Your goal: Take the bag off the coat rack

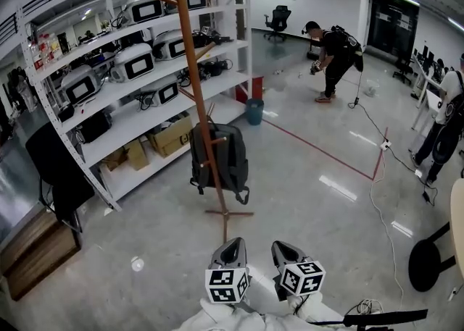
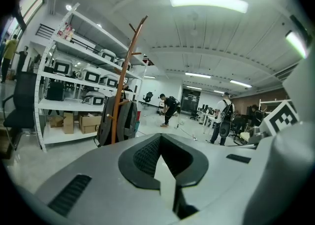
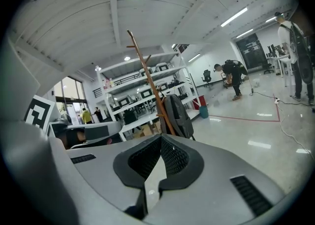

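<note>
Bag (image 1: 221,152), a dark grey backpack, is hanging low on the coat rack (image 1: 191,54), lying against the brown wooden pole just above the crossed feet, out on the shiny grey floor (image 1: 312,199). A long white shelving unit (image 1: 248,25) is standing behind the rack, carrying rows of white boxy machines and, on its lowest level, cardboard boxes (image 1: 170,136). One person (image 1: 333,51) is bending over at the far end of the room. A small blue bin (image 1: 254,111) is sitting by the end of the shelves. Nearest the camera, the left gripper (image 1: 232,244) and right gripper (image 1: 285,248) are pointing side by side towards the rack, well apart from the bag, each with its jaws pressed together and holding nothing.
</note>
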`<action>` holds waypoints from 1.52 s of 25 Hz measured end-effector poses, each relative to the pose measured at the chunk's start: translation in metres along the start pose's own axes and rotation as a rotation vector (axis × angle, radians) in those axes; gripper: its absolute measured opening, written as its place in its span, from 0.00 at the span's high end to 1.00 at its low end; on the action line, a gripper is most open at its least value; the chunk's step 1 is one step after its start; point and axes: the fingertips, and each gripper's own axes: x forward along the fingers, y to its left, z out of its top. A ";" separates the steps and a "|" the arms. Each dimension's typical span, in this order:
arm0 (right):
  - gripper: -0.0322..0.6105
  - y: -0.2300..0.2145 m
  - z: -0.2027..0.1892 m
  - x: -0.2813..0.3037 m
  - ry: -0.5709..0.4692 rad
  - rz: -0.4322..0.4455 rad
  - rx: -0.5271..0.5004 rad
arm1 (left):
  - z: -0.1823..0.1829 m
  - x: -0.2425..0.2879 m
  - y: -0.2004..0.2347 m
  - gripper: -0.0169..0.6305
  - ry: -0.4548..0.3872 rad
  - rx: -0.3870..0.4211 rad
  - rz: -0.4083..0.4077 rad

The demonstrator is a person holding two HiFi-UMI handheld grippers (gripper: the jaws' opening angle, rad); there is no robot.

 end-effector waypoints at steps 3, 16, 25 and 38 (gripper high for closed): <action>0.93 -0.001 0.010 0.020 0.003 0.008 -0.014 | 0.013 0.019 0.014 0.97 -0.010 0.000 -0.003; 0.93 -0.002 0.042 0.117 0.047 0.018 -0.039 | 0.050 0.089 0.077 0.97 0.000 -0.002 0.004; 0.93 -0.017 0.066 0.178 0.042 0.001 -0.016 | 0.071 0.148 0.109 0.97 0.025 0.023 -0.016; 0.93 -0.028 0.092 0.238 0.042 -0.002 -0.029 | 0.091 0.204 0.135 0.97 0.030 0.019 -0.025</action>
